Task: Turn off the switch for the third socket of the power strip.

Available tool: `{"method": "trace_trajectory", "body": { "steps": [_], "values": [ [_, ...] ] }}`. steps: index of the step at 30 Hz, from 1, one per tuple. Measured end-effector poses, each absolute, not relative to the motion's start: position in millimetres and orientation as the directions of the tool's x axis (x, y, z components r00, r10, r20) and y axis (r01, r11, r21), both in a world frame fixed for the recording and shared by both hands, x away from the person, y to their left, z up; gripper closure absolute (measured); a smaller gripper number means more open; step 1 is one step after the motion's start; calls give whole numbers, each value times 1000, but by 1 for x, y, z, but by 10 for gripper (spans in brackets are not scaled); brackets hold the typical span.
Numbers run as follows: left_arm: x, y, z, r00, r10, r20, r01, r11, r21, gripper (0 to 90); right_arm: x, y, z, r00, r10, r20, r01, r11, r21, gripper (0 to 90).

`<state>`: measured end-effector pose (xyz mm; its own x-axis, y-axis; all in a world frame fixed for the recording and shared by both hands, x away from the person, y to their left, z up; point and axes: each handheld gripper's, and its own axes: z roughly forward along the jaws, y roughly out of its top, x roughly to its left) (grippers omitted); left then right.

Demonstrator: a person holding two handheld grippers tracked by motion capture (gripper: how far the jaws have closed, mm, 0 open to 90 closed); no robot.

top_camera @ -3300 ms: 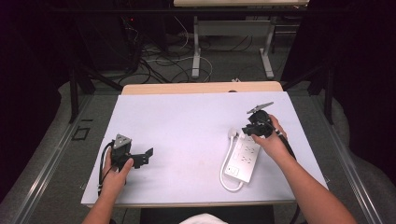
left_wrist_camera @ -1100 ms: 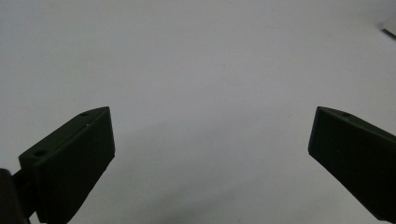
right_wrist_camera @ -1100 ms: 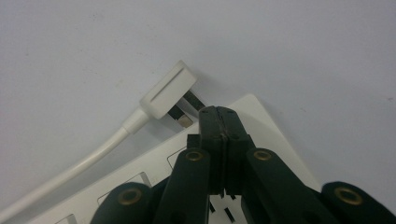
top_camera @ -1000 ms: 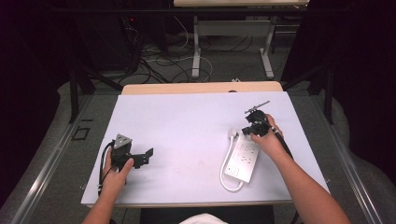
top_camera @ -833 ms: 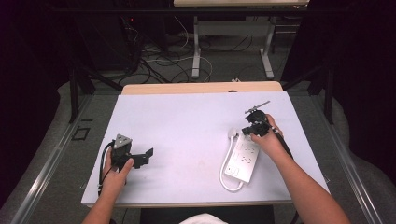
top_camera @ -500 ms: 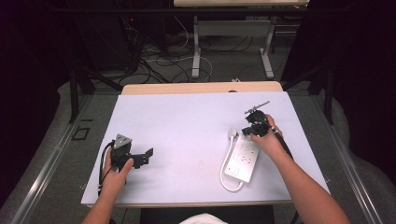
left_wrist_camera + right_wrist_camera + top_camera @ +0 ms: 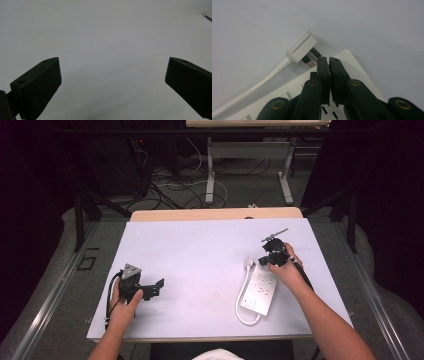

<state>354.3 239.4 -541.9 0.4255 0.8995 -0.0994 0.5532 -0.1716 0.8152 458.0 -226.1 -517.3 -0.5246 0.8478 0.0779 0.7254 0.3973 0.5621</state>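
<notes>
over the power strip (image 7: 260, 291), right gripper (image 7: 328, 60) nearly closed beside plug (image 7: 301, 48), jaws just parting, left gripper (image 7: 112, 75) open

text: none legible | labels: none | power strip (image 7: 260, 290) face: bare (sockets only, no print readable)

The left black plastic tongs (image 7: 159, 286) carry a grey three-cornered plate on top and a black cable looping down past the wrist. Its jaws are flat matt-black wedges with small screw holes near the tips. The right black tongs (image 7: 328, 60) have rounded linkage arms pinned with brass-coloured rivets, and a thin rod juts from the top. Both forearms are bare, without sleeves.
</notes>
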Motion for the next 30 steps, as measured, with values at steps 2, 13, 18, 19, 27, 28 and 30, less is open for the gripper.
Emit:
{"method": "trace_trajectory", "body": {
  "steps": [2, 13, 18, 19, 27, 28, 30],
  "values": [
    [354, 239, -542, 426, 899, -101, 553, -171, 815, 5, 458, -226, -517, -533, 843, 72, 720, 407, 563, 830],
    [354, 239, -542, 425, 900, -100, 553, -171, 816, 5, 457, -226, -515, -535, 842, 68, 710, 405, 575, 746],
    [354, 239, -542, 425, 899, -100, 553, -171, 815, 5, 457, -226, -514, -536, 843, 53, 699, 408, 587, 681],
    [354, 239, -542, 425, 899, -101, 553, -171, 815, 5, 457, -227, -514, -542, 839, 48, 693, 414, 590, 671],
    [354, 239, -542, 425, 899, -100, 553, -171, 816, 5, 456, -226, -514, -542, 839, 51, 693, 412, 591, 596],
    [354, 239, -542, 425, 899, -101, 553, -170, 816, 5, 456, -227, -514, -545, 838, 42, 689, 418, 592, 587],
    [354, 239, -542, 425, 900, -101, 553, -169, 816, 5, 455, -227, -514, -545, 837, 39, 685, 418, 596, 571]
  ]
}}
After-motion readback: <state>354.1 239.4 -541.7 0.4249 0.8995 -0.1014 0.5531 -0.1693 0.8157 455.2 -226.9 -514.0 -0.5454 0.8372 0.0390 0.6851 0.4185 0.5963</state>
